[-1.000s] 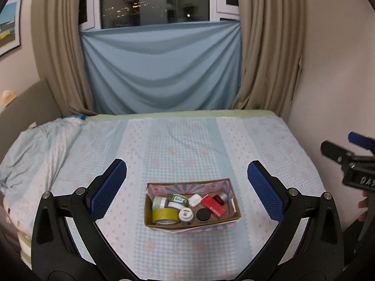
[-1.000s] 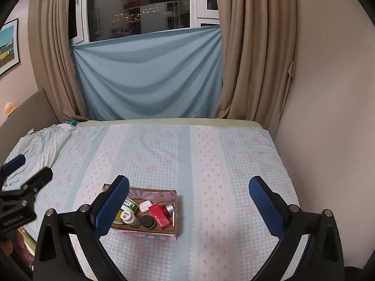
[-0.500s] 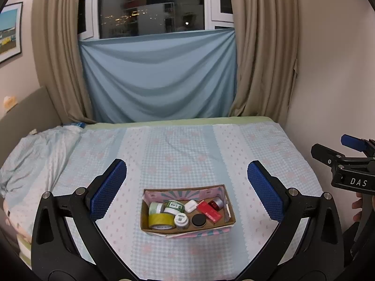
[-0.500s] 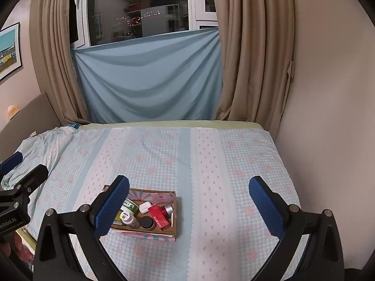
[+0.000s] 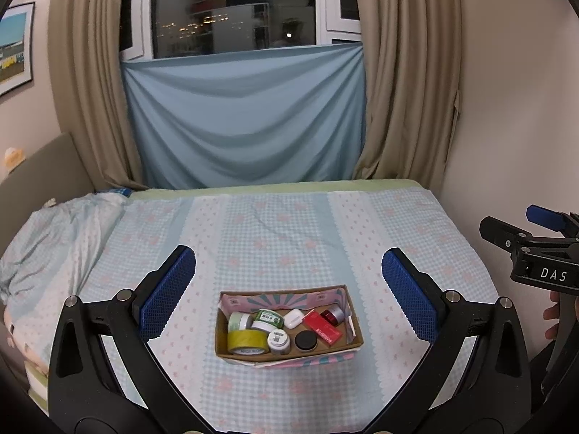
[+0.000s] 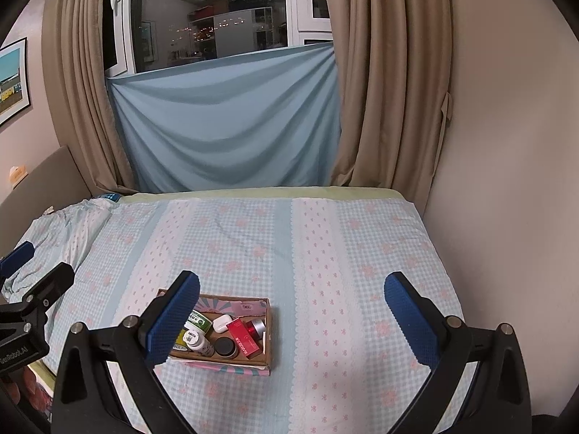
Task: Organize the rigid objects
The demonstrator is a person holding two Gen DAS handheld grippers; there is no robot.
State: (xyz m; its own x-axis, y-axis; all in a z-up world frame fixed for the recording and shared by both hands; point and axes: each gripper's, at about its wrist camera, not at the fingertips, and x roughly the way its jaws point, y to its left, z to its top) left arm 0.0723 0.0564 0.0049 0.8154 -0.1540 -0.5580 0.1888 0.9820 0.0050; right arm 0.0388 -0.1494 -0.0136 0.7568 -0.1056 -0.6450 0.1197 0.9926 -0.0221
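Cardboard box (image 5: 289,352) sits on checked bedspread (image 5: 289,235), packed with small items (yellow tape roll (image 5: 246,341), red carton (image 5: 322,327), black lid (image 5: 305,340), white case (image 5: 293,317)). Left gripper (image 5: 289,300) and right gripper (image 6: 291,307) hover above, jaws spread wide, holding nothing.

Free room and obstacles as I see them. The bedspread (image 5: 289,238) lies bare around the cardboard box (image 5: 231,350) on every side. The wall (image 6: 506,181) bounds the right edge; curtains (image 6: 380,108) close the far end; a rumpled pillow (image 5: 54,238) fills the far left corner.
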